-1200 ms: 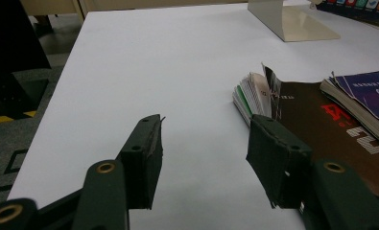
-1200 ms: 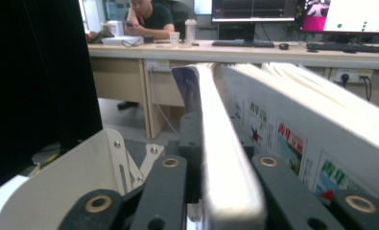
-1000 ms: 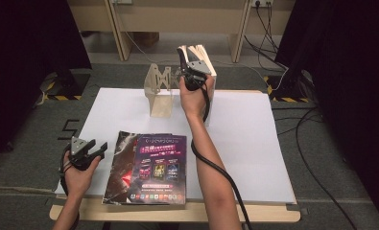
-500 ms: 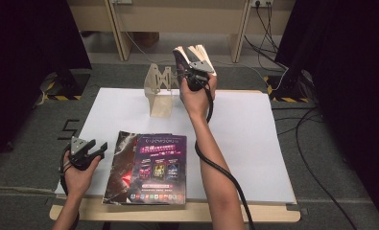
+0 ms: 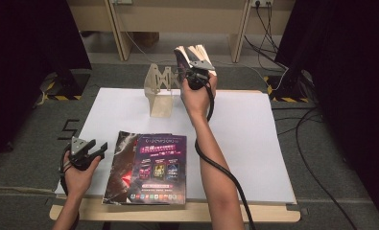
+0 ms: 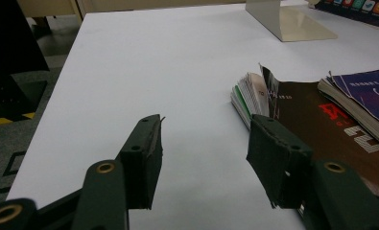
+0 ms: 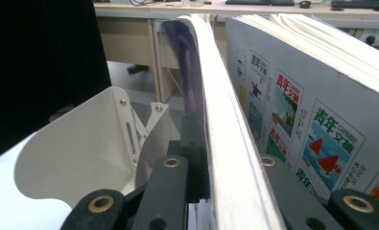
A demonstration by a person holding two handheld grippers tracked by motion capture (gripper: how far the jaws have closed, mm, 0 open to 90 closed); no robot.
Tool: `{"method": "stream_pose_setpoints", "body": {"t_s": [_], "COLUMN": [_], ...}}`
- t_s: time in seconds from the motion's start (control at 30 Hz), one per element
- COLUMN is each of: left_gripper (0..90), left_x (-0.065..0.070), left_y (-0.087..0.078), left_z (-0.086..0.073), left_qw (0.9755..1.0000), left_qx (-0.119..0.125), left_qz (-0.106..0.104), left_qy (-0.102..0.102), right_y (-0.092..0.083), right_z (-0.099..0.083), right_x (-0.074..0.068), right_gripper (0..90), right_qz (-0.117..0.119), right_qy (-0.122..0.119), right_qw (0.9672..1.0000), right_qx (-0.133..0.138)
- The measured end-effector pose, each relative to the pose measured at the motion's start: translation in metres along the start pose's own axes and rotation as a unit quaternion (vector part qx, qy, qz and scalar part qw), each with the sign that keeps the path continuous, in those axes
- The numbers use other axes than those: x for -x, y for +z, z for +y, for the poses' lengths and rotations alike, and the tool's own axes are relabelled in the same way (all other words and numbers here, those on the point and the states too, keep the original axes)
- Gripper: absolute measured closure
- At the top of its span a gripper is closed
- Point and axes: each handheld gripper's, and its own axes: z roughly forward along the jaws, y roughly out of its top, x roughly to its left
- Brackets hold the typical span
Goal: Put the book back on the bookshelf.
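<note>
Near the bench's front edge, two magazines (image 5: 148, 167) lie waiting. Just left of them the left tool (image 5: 87, 149) rests, spread, holding nothing. Farther back, the right tool (image 5: 196, 72), jaws just closing, pinches a book (image 5: 189, 53) in the air beside the white stand (image 5: 159, 93). The stand looks empty. Lots of bare bench (image 5: 254, 139) lies right of it.

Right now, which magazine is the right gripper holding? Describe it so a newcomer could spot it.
Start at the white sheet covering the table, then go to the beige bookend at its far edge. Just right of it, the right gripper holds a magazine upright; the other magazines lie flat at the near edge.
</note>
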Motion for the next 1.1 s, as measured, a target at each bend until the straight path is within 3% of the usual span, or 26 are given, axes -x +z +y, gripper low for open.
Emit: {"method": "stream_pose_setpoints", "body": {"t_s": [0.17, 0.4, 0.53, 0.67, 0.73, 0.8, 0.87, 0.93, 1.1], "left_gripper": [45.7, 45.7, 45.6, 45.7, 45.7, 45.7, 45.7, 45.8, 45.8], "left_x": [-0.001, -0.001, -0.001, -0.001, -0.001, 0.000, 0.000, 0.001, 0.000], "left_y": [0.000, 0.001, 0.000, 0.000, 0.000, 0.000, 0.000, 0.000, 0.000], "left_z": [0.000, 0.000, 0.000, 0.000, 0.000, 0.000, 0.000, 0.000, 0.000], "left_qw": [1.0000, 1.0000, 1.0000, 1.0000, 1.0000, 1.0000, 1.0000, 1.0000, 1.0000], "left_qx": [0.001, 0.000, 0.001, 0.000, 0.001, 0.002, 0.000, 0.000, 0.000], "left_qz": [-0.001, -0.001, -0.001, -0.002, -0.001, -0.001, -0.001, -0.001, -0.001], "left_qy": [-0.005, -0.003, -0.003, -0.004, -0.002, -0.001, 0.000, 0.000, 0.000], "right_y": [0.000, 0.003, 0.012, 0.018, 0.017, 0.014, 0.012, 0.008, 0.002], "right_z": [-0.001, 0.006, 0.002, -0.009, -0.011, -0.011, -0.011, -0.011, -0.013], "right_x": [-0.001, -0.003, -0.004, -0.010, -0.012, -0.011, -0.009, -0.009, -0.009], "right_gripper": [83.1, 83.2, 83.1, 82.4, 78.9, 73.8, 73.4, 72.9, 71.7], "right_qz": [-0.004, -0.008, -0.023, -0.036, -0.054, -0.063, -0.057, -0.058, -0.043], "right_qy": [0.016, 0.012, 0.013, -0.006, -0.027, -0.018, -0.007, -0.015, -0.007], "right_qw": [0.9997, 0.9978, 0.9964, 0.9963, 0.9955, 0.9959, 0.9967, 0.9967, 0.9983], "right_qx": [0.020, 0.065, 0.080, 0.078, 0.073, 0.063, 0.057, 0.055, 0.037]}}
